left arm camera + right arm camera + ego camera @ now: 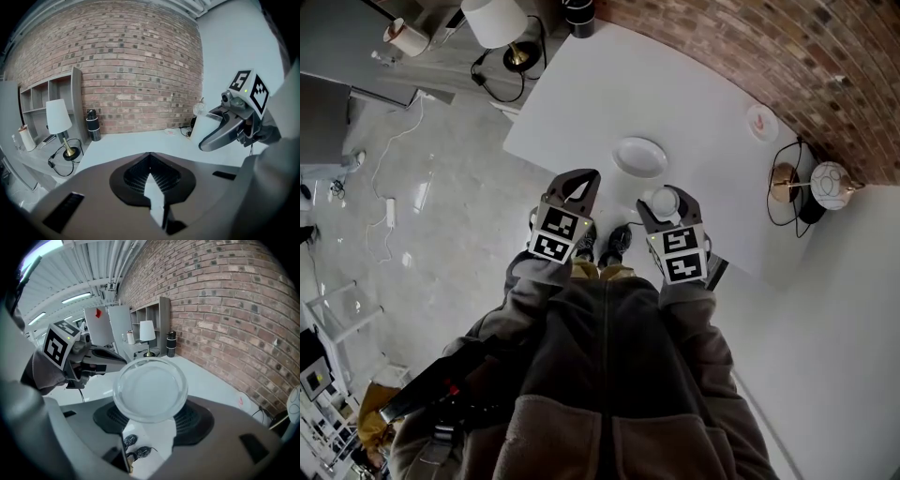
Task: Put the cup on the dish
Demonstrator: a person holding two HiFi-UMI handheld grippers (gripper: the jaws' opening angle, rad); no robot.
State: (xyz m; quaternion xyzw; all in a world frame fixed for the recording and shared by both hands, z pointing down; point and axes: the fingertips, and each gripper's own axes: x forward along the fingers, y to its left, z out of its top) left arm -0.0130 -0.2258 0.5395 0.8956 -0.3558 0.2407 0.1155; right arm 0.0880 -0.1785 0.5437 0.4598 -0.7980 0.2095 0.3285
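A clear, round cup (150,387) sits between the jaws of my right gripper (151,401), its open rim facing the camera; the jaws are shut on it. In the head view this cup (664,202) hangs over the near edge of the white table (581,103), just right of and nearer than the white oval dish (639,157). The dish lies bare on the table. My left gripper (574,187) hovers beside the right gripper (667,204), at the table's near edge, left of the dish. Its jaws (150,154) meet at the tips with nothing between them.
A white-shaded lamp (494,21) and a dark bottle (578,17) stand at the table's far left end. A small pinkish saucer (761,122) lies by the brick wall (787,47). A globe lamp (830,183) with cables sits at the right. The person's shoes (602,244) show below the table edge.
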